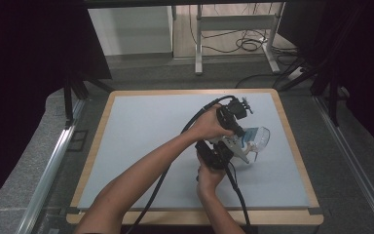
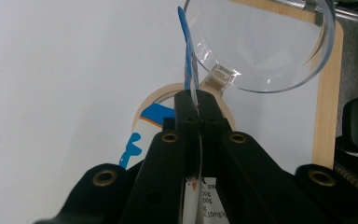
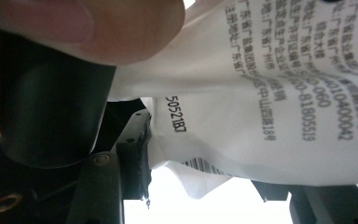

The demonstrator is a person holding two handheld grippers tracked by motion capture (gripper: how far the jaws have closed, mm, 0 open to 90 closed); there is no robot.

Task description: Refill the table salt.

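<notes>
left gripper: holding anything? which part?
Yes. The left gripper is shut on the thin upper edge of a white printed packet, above a clear glass bowl. The right gripper is at the packet's lower part.

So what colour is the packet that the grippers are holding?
The packet is white with black print, clearest in the right gripper view; blue marks show in the left gripper view.

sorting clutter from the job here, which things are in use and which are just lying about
In use: white printed packet, pinched edge-on by the left gripper; right gripper at the packet; clear round container beside it.

Lying about: cables on the floor beyond the table.
</notes>
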